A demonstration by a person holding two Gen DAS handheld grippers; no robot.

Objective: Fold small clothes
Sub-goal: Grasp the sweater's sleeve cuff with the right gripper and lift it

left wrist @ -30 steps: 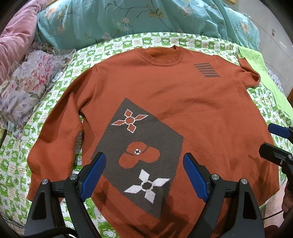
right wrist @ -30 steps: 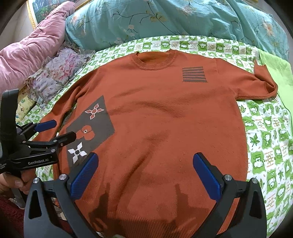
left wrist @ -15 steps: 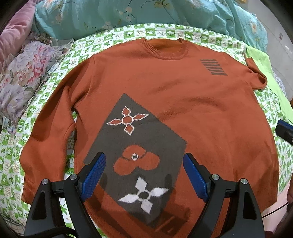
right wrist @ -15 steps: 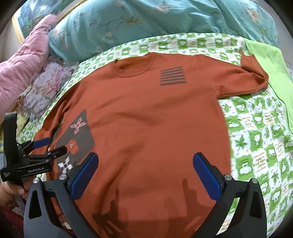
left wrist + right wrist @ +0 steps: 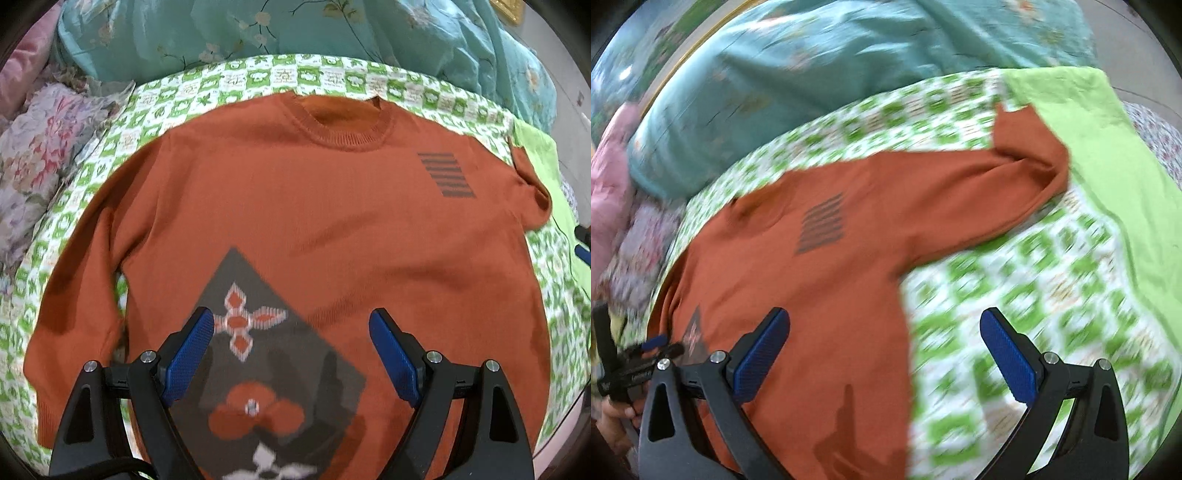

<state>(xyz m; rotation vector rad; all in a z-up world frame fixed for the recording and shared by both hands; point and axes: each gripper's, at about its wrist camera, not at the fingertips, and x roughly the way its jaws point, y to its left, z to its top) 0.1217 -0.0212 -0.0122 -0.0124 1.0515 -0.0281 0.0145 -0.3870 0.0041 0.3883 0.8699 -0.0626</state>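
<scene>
Green-and-white checked bedding (image 5: 258, 79) covers the bed and serves as the work surface, its squares printed with leaves and small motifs. Along the far edge lies a teal quilt (image 5: 332, 33) with a floral branch print, and to the left a pale flowered cloth (image 5: 40, 155) is bunched up beside a pink cover (image 5: 605, 192). On the right side a plain lime-green cloth (image 5: 1108, 155) lies over the checked bedding.

An orange sweater (image 5: 314, 221) is spread flat, front up, in the middle of the bed, collar toward the quilt. It bears a dark striped patch near one shoulder and a grey diamond with flower shapes low on the front. One sleeve (image 5: 1015, 173) stretches out to the right, its cuff bent back and touching the lime cloth; the other sleeve lies alongside the body on the left.

The left gripper (image 5: 291, 354) hovers above the grey diamond, blue pads wide apart, holding nothing. The right gripper (image 5: 884, 358) is also spread wide and empty, over the sweater's right side edge and the checked bedding; that view is motion-blurred.
</scene>
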